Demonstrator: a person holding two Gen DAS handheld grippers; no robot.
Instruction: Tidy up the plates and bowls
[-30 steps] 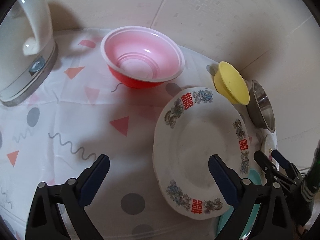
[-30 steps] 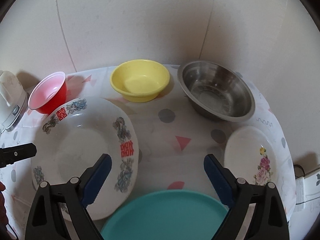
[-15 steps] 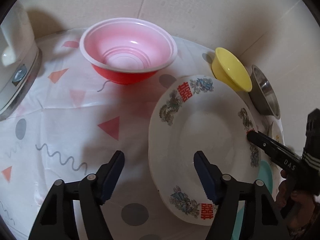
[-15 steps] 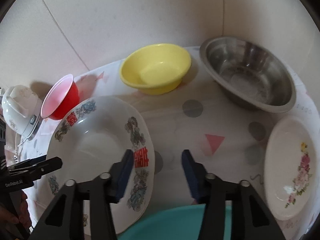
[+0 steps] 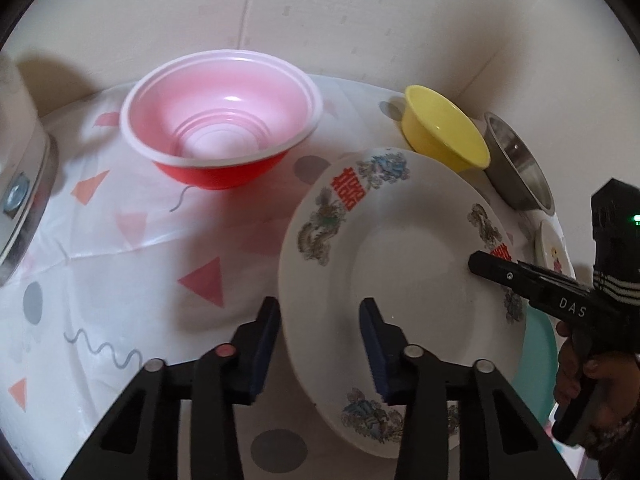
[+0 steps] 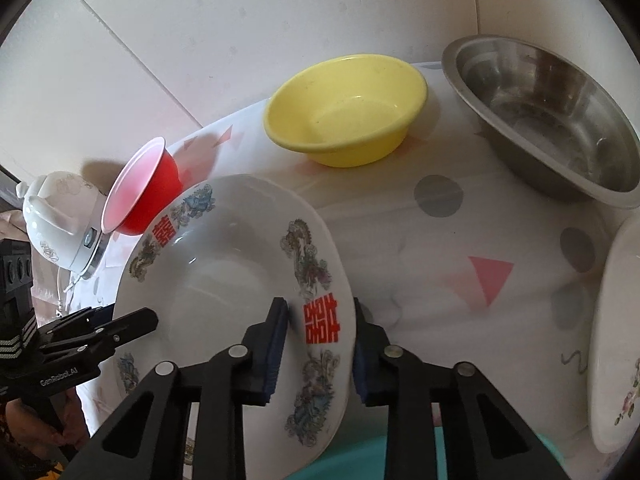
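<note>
Both grippers had narrowed from wide open and dropped onto the dragon plate [image 5: 404, 280], which sat on the patterned tablecloth [image 5: 120, 248] before the red bowl [image 5: 220, 128], overlapping the teal plate [image 6: 360, 458]. My left gripper [image 5: 320, 356] straddled the plate's left rim, my right gripper [image 6: 320, 354] the opposite rim; both sets of jaws were closing, pads not yet clearly pressing. Recommended procedure: seat both rims fully between the pads, grip evenly, then lift level to prevent slipping. Legible markings: red double-happiness characters on the plate rim, "DAS" on the right gripper body, "GenRobot.AI" on the left.
</note>
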